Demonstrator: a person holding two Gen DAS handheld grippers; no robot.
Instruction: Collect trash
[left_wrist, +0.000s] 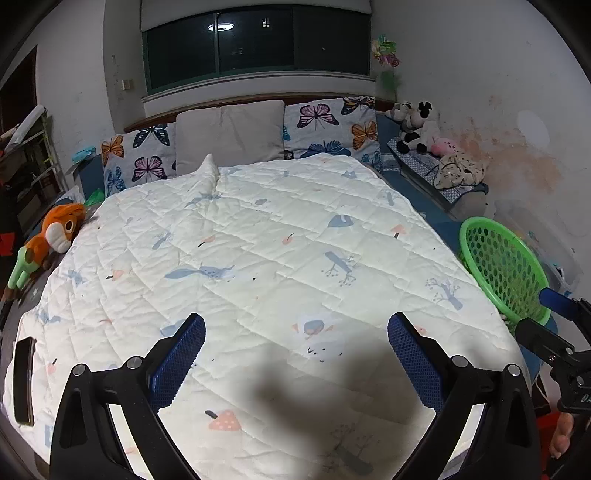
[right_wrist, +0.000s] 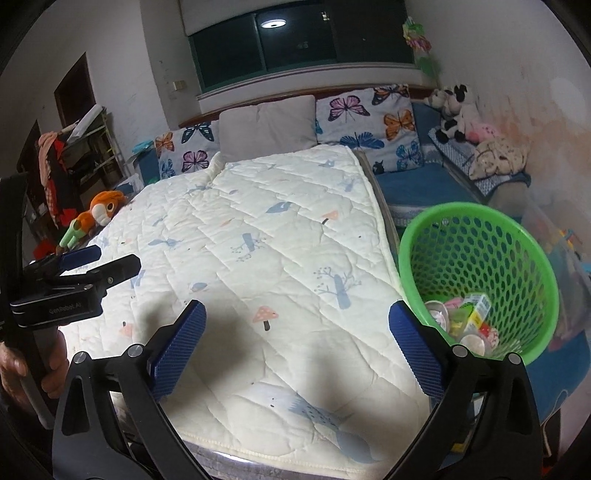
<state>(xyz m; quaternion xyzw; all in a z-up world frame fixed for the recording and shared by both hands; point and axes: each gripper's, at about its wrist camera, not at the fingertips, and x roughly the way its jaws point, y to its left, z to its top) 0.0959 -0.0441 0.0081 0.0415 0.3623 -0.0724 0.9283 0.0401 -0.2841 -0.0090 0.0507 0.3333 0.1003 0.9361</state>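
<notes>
Both grippers hang over the white quilted bedspread (left_wrist: 258, 240), nothing held. Left gripper (left_wrist: 295, 354) has its blue pads spread wide and empty; right gripper (right_wrist: 297, 343) same, jaws released. The round green perforated plastic basket (right_wrist: 424, 236) sits off the bed's right edge, at approx 2 o'clock from the right gripper, just beside its right finger, and far at 3 o'clock from the left. Trash already in it: a pile of small colourful wrappers and cups (right_wrist: 463, 321) at the bottom. No loose trash visible on the quilt in either view, so the task looks near done. A flat dark phone-like object (left_wrist: 24, 380) lies at the left gripper's 9 o'clock, long axis running along the bed edge; prob not trash. Right gripper is nearer for anything basket-side.
</notes>
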